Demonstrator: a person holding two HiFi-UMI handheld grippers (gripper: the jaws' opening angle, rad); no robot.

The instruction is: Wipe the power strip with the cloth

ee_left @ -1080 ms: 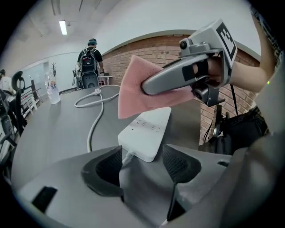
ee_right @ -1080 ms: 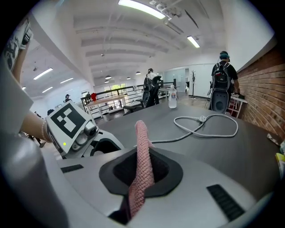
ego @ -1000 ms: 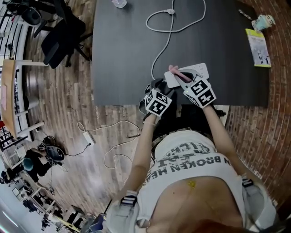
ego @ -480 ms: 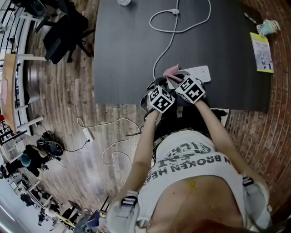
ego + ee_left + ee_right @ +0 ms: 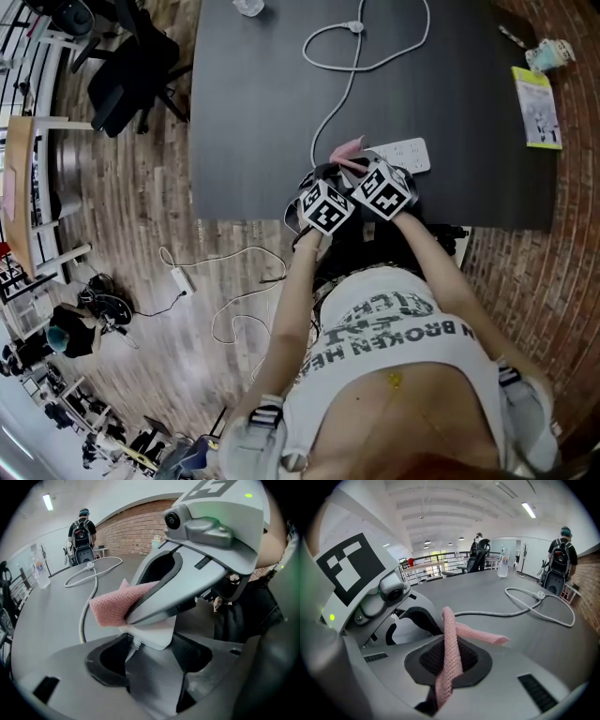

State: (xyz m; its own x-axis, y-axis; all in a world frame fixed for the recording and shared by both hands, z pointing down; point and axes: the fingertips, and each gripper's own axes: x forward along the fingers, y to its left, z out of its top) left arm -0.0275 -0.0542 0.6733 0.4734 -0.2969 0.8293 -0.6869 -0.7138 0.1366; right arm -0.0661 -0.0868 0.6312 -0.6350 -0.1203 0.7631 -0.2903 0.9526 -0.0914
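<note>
Both forearms reach forward, side by side. The left gripper has its jaws clamped on the power strip; the right gripper pinches the cloth.

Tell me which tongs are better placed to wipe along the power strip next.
Right. The right tongs are shut on the pink cloth just above the white power strip, while the left tongs clamp the strip's end, probably steadying it.
</note>
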